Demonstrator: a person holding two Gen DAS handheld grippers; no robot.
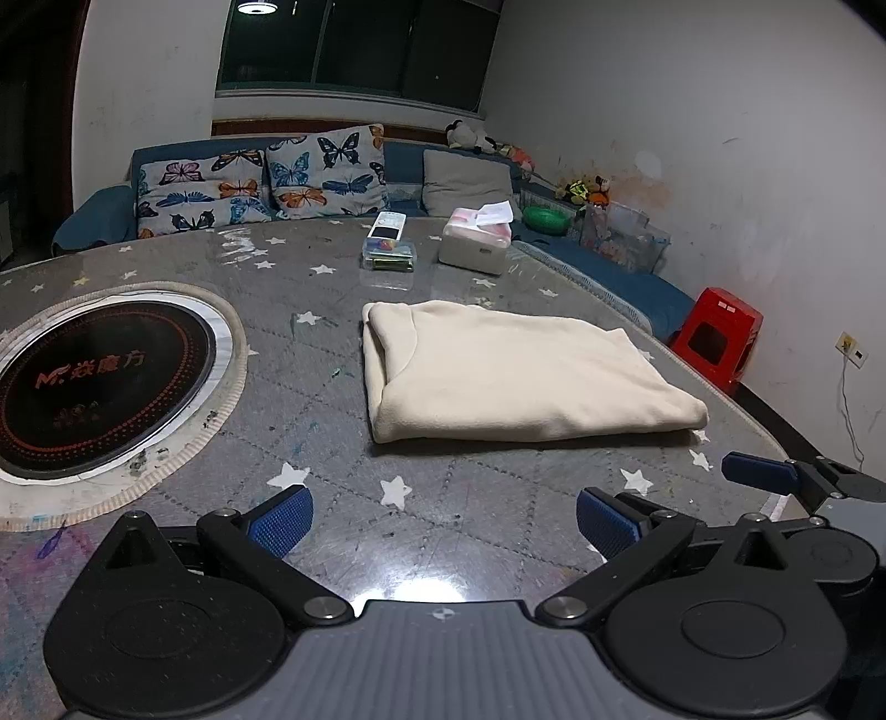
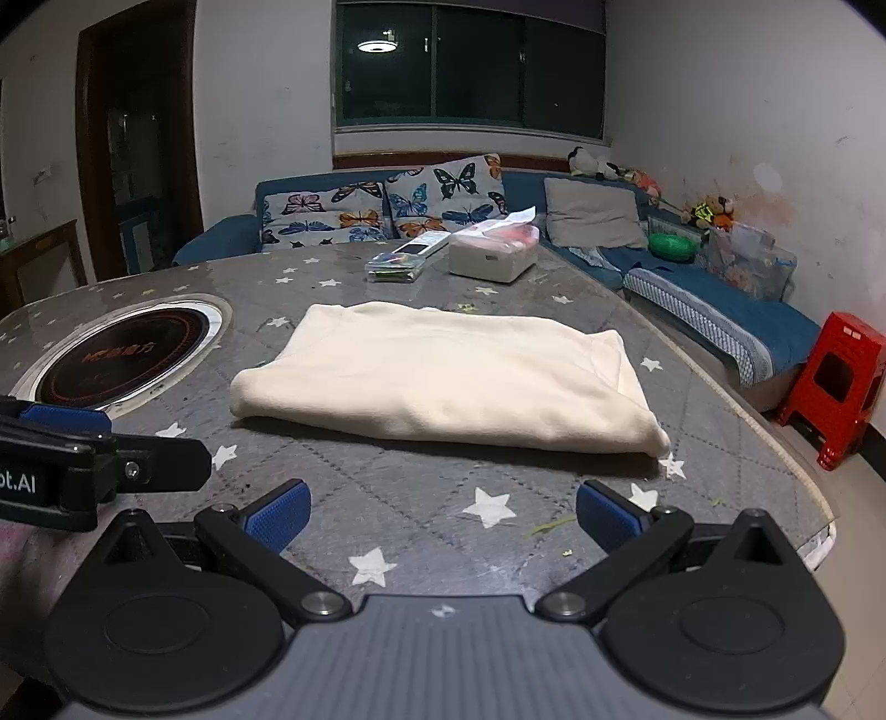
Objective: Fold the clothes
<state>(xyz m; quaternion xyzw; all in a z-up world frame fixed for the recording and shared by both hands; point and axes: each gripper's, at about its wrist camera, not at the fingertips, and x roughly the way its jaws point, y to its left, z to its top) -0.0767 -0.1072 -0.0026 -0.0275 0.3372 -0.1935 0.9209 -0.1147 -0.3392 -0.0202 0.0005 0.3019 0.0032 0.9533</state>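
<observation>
The cream-coloured, thick, soft knit garment (image 1: 515, 371) lies folded into a compact rectangle on the grey star-patterned quilted surface (image 1: 421, 515), just ahead of both tools and touching neither. It looks light but bulky, a fleecy cloth that will sag and slide over itself when lifted, so a pinch on a single layer would likely peel the stack open. The doubled fold along its near edge, or the rounded corner nearest the induction hob, seems the safest place to take hold, with all layers caught together. The left tool (image 1: 440, 518) hovers with its blue-padded fingers spread wide and nothing between them; the right tool (image 2: 440, 512) is likewise wide apart and carries nothing. A glossy clear cover seems to lie over the surface, judging by the lamp glare, so the cloth may slip when pushed. To the left a round black induction hob with a red dotted ring (image 1: 94, 376) is set into the surface. At the far edge stand a white tissue box (image 1: 475, 243) and a small clear plastic case with a remote on top (image 1: 389, 249). Beyond are a blue sofa with butterfly-print cushions (image 1: 260, 183), a red plastic stool (image 1: 717, 335), and a dark window (image 1: 354, 44).
</observation>
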